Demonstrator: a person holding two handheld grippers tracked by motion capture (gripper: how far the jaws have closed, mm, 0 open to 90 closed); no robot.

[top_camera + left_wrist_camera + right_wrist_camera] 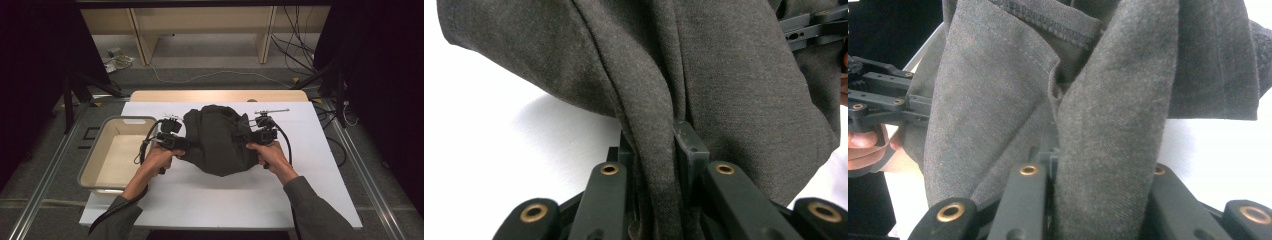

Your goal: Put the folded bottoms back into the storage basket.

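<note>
A dark grey-brown garment of soft knitted cloth (216,140) hangs bunched between the two tongs, over the middle of the white tabletop (220,200). The left tongs (181,142) bite into the garment's left edge and the right tongs (245,137) into its right edge, so the cloth sags between them in a rounded, crumpled mass. Whether its lowest fold touches the tabletop cannot be told from the high view.

In the left gripper view the left tongs (656,165) stand narrow, clamped on a thick fold of the garment (704,75) that runs up from between their jaws; the rest of the cloth spreads above them, with the white tabletop (484,150) showing to the left of the garment. In the right gripper view the right tongs (1083,165) are likewise narrow and pinched on a gathered fold of the garment (998,100), whose stitched hem shows just above the grip.

A shallow beige plastic tub (100,150) stands on the tabletop's left edge, just beside the left tongs and apart from the garment.
</note>
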